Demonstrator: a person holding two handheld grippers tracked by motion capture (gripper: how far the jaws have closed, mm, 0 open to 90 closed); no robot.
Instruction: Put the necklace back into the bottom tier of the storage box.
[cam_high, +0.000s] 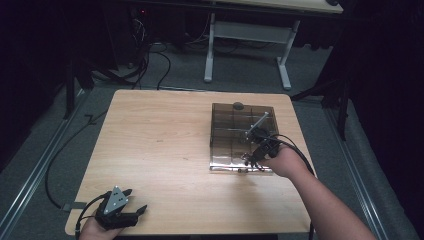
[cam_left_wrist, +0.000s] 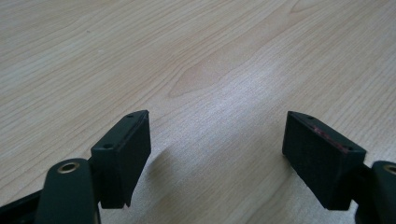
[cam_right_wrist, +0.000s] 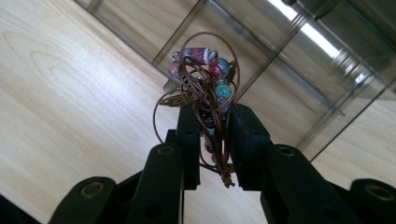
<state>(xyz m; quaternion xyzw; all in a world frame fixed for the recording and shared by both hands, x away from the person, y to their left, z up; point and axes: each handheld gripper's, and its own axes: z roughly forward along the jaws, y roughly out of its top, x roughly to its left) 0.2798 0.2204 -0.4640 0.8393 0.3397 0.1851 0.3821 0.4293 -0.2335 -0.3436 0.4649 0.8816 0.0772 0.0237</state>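
A bundle of brown cord strung with pink, red and teal beads (cam_right_wrist: 205, 79) is pinched between the jaws of my right gripper (cam_right_wrist: 214, 119), which is shut on it. In the high view that right gripper (cam_high: 252, 159) hovers over the near right part of a clear smoky plastic organizer box (cam_high: 220, 145) with several compartments. A small dark round thing (cam_high: 238, 105) lies at the box's far edge. My left gripper (cam_high: 131, 206) rests near the table's front left corner, jaws wide apart over bare wood (cam_left_wrist: 215, 84), nothing between them.
The light wooden table (cam_high: 160, 145) has broad free room left of the box. Beyond its far edge stand a white desk frame (cam_high: 247, 37) and cables on the grey floor (cam_high: 145, 60). Dark surroundings close in on both sides.
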